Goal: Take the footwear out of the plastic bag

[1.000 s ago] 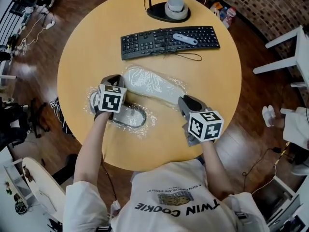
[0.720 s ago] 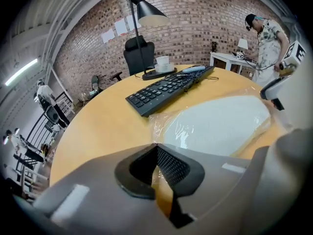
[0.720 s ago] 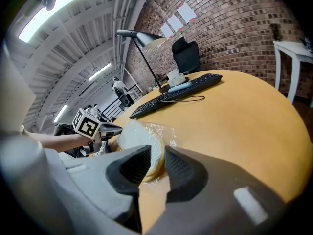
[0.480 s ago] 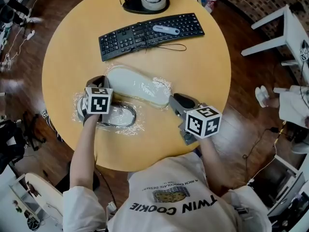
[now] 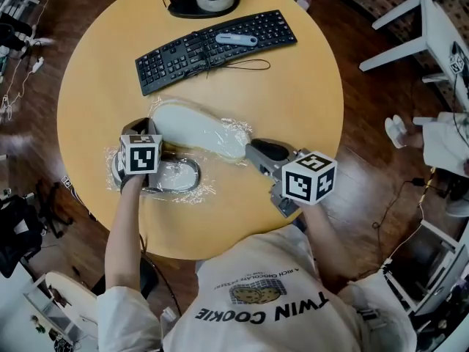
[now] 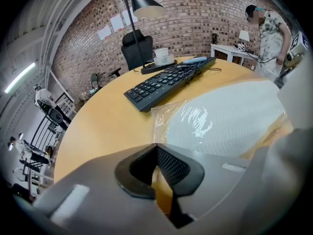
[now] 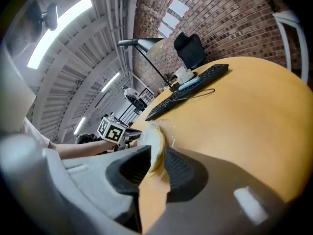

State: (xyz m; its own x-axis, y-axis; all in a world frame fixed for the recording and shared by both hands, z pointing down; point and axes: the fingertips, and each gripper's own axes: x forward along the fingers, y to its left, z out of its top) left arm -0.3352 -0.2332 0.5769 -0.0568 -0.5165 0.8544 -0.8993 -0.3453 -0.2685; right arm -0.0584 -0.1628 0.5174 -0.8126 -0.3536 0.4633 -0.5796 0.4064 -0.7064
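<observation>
A white slipper (image 5: 194, 127) lies sole up on the round table (image 5: 293, 86), crinkled clear plastic bag (image 5: 187, 191) around it. A second, greyish slipper (image 5: 174, 174) sits in the film beside it. My left gripper (image 5: 141, 129) stands at the bag's left end. In the left gripper view its jaws (image 6: 156, 148) meet at the tips, and the film's edge (image 6: 188, 119) runs into the pinch. My right gripper (image 5: 250, 149) is at the white slipper's right end. The slipper's pale edge (image 7: 152, 148) sits between its pads, and the gripper (image 7: 156, 159) is shut on it.
A black keyboard (image 5: 216, 46) with a pale tool (image 5: 236, 39) and a thin cable lies at the table's far side. Behind it stands a lamp base (image 5: 198, 2) with a tape roll. White furniture (image 5: 418, 28) stands to the right, on the wooden floor.
The head view has swung, so everything sits further left and up in the picture. My right gripper has rolled a little at the slipper's end. The left gripper holds its place.
</observation>
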